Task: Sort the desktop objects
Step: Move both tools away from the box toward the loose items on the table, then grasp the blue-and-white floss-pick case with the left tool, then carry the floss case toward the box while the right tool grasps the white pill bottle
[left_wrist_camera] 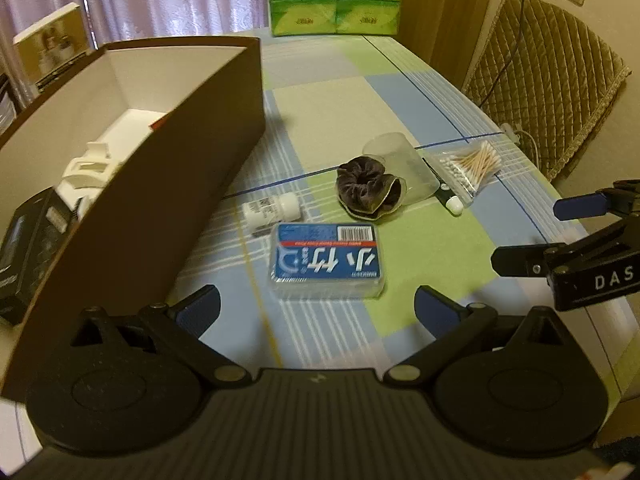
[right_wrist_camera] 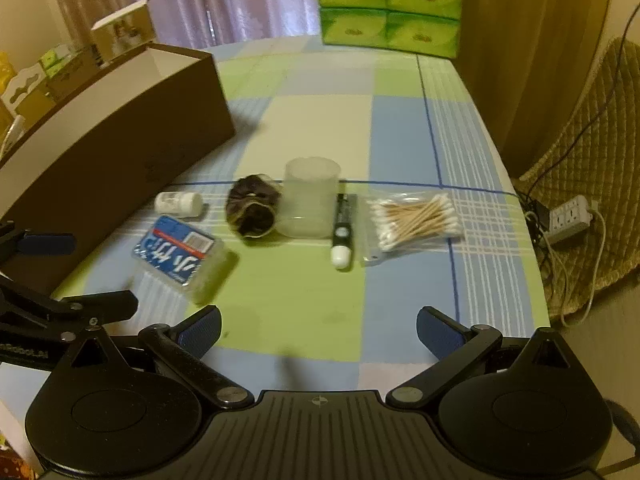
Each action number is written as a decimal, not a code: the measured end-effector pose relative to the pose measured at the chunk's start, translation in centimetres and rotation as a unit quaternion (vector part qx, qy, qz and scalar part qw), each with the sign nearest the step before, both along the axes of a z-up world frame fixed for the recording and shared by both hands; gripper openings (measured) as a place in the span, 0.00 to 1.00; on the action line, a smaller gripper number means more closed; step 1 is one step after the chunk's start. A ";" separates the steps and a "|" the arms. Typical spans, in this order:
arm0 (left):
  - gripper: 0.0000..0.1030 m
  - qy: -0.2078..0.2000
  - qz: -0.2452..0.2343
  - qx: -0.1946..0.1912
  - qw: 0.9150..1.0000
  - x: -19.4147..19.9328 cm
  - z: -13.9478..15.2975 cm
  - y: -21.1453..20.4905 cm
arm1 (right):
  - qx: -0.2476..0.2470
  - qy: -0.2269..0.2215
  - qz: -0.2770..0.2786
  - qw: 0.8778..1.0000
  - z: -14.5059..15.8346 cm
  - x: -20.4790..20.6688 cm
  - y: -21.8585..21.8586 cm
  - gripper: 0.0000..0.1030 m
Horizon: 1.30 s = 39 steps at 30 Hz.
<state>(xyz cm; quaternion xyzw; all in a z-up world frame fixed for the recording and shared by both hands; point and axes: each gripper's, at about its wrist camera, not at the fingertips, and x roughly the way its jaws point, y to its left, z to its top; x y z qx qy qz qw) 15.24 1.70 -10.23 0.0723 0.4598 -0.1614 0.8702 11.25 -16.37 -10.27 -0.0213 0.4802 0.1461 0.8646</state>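
The left gripper [left_wrist_camera: 318, 310] spreads its blue-padded fingers wide, empty, just short of the blue-labelled plastic case [left_wrist_camera: 327, 260] at 12 o'clock. The white pill bottle [left_wrist_camera: 272, 209] lies at 11, the dark scrunchie [left_wrist_camera: 368, 190] against the clear cup [left_wrist_camera: 400, 168] at 1, cotton swabs [left_wrist_camera: 468, 170] at 2. The brown box [left_wrist_camera: 160, 184] fills 9 to 11; the right gripper [left_wrist_camera: 560, 232] enters at 3.

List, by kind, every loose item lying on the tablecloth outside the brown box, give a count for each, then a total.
Blue-labelled plastic box: 1
White pill bottle: 1
Dark scrunchie: 1
Clear plastic cup: 1
Black pen with white cap: 1
Bag of cotton swabs: 1
Total: 6
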 end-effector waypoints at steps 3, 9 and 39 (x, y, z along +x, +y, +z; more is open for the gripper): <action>0.99 0.009 -0.005 0.001 1.000 1.2 -0.9 -0.7 | -0.002 0.006 -0.011 1.000 -0.5 0.8 -0.6 0.98; 0.99 0.024 -0.014 0.014 1.000 3.5 -2.6 -1.7 | 0.002 0.022 -0.029 0.999 -1.4 2.0 -1.7 0.98; 0.81 -0.001 0.001 0.010 1.000 0.5 0.5 1.3 | 0.019 0.015 0.004 1.000 -0.7 2.0 0.3 0.98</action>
